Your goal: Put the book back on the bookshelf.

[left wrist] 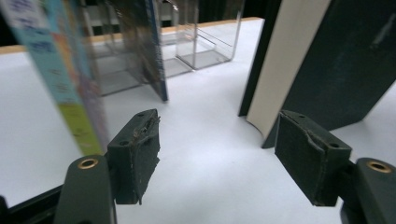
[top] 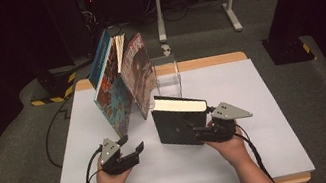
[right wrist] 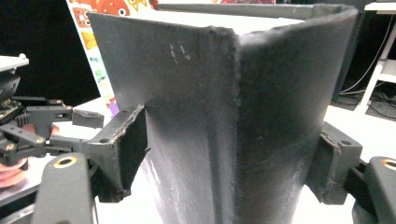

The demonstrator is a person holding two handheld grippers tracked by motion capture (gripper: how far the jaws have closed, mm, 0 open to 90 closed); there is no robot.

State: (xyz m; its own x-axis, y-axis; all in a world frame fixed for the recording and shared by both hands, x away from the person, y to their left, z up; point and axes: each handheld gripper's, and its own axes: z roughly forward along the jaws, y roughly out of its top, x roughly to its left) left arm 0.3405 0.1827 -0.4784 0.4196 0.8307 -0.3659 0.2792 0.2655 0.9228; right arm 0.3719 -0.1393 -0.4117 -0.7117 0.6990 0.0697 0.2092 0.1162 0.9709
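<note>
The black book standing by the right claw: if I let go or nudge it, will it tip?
Probably. The black book stands upright on its lower edge on the table, a narrow footing. Its hard cover looks stiff, so it should topple whole, not sag. The right claw straddles its spine, which likely steadies it.

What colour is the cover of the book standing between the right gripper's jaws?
Black, with cream page edges; the book shows best in the right gripper view.
</note>
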